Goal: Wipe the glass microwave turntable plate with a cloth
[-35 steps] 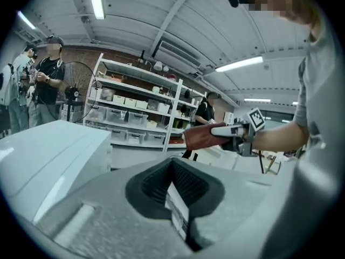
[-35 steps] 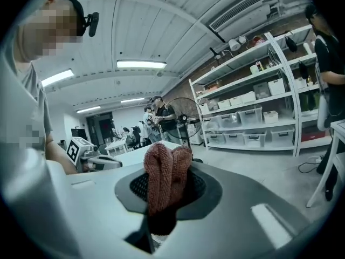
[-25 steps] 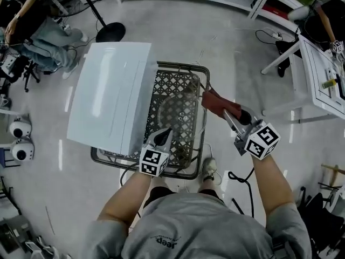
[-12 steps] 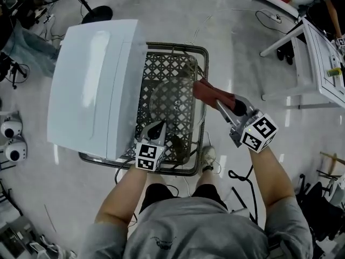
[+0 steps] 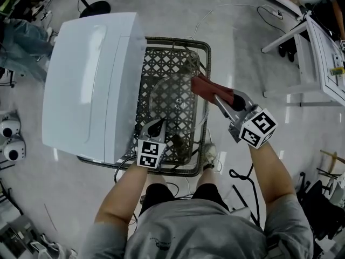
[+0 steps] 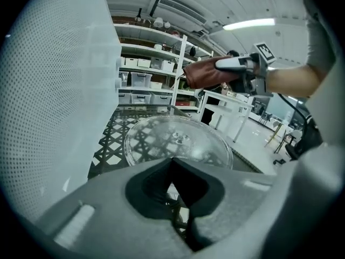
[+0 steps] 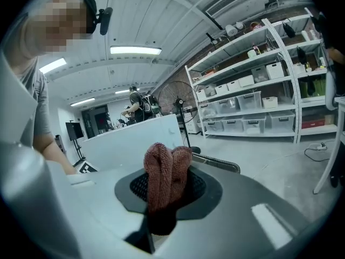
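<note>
- The white microwave (image 5: pixel 91 85) fills the left side of the mesh cart top (image 5: pixel 200 46).
- The glass turntable plate (image 5: pixel 173 108) lies flat on the mesh, mid-way along the right edge, just beside the microwave.
- The red-brown cloth (image 5: pixel 206 89) hangs over the plate's right rim; whether it touches is unclear.
- The right gripper (image 5: pixel 220 100) is clamped on the cloth.
- The left gripper (image 5: pixel 157 128), jaws together and empty, sits at the near edge.
- Wiping looks barely begun; the whole plate likely remains.
</note>
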